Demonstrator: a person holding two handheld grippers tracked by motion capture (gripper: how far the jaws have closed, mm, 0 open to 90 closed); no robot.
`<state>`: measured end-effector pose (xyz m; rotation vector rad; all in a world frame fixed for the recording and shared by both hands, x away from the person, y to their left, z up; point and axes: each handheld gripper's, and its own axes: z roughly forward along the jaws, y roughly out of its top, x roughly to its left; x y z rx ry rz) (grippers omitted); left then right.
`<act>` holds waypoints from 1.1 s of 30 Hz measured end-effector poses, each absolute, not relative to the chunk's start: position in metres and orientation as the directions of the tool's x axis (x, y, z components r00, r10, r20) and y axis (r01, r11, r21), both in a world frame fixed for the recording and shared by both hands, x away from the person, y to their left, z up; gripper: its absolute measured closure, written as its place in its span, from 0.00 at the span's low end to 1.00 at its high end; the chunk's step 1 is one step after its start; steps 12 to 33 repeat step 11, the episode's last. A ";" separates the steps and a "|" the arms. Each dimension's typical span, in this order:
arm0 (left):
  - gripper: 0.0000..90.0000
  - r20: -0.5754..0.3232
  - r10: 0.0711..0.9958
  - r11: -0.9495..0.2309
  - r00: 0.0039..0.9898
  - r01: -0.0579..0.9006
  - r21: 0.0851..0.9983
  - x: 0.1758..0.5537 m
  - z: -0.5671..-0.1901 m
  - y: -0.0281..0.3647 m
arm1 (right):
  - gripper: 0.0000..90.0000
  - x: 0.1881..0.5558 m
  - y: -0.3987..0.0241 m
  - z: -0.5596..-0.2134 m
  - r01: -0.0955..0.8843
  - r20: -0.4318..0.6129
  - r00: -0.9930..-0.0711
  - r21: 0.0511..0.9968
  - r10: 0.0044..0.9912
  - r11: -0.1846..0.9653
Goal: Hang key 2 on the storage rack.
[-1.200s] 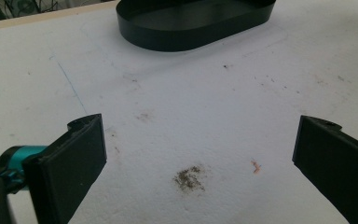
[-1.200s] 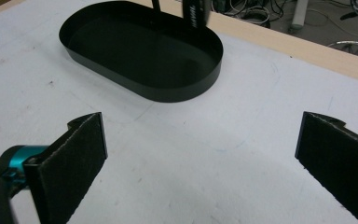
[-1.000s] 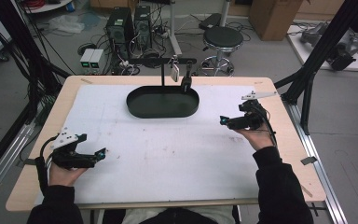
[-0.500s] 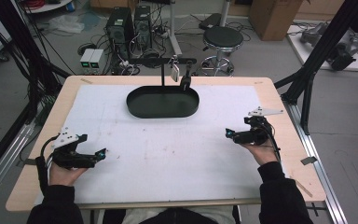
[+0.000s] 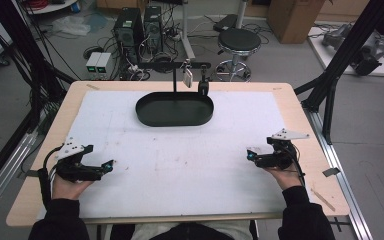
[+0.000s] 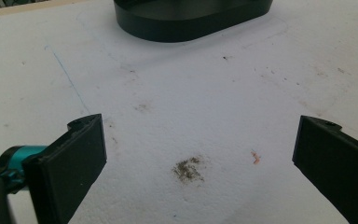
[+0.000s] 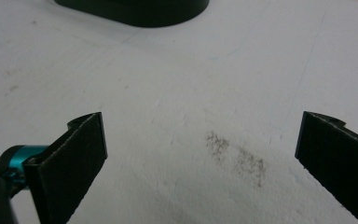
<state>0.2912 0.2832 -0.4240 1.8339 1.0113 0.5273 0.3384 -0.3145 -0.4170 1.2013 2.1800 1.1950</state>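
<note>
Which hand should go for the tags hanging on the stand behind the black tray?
Right, by a small margin. The hanging tags sit right of the stand's post, slightly nearer the right claw than the left claw. Both claws are open and empty near the table's front edge.

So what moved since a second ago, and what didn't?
The right gripper pulled back from near the black tray toward the person's edge of the table, and now sits low on the white sheet, jaws open, holding nothing. The left gripper stayed where it was, jaws open and empty. The tray and the stand behind it with its small hanging things did not move.
</note>
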 end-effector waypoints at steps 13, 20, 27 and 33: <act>0.04 -0.053 0.818 -0.240 0.573 0.422 0.874 0.292 -0.427 0.281 | 0.01 0.324 -0.314 -0.432 0.499 0.044 -0.577 0.809 0.815 0.310; 0.04 -0.053 0.818 -0.240 0.573 0.422 0.874 0.292 -0.427 0.281 | 0.01 0.324 -0.314 -0.432 0.499 0.044 -0.577 0.809 0.815 0.310; 0.04 -0.053 0.818 -0.240 0.573 0.422 0.874 0.292 -0.427 0.281 | 0.01 0.324 -0.314 -0.432 0.499 0.044 -0.577 0.809 0.815 0.310; 0.04 -0.053 0.818 -0.240 0.573 0.422 0.874 0.292 -0.427 0.281 | 0.01 0.324 -0.314 -0.432 0.499 0.044 -0.577 0.809 0.815 0.310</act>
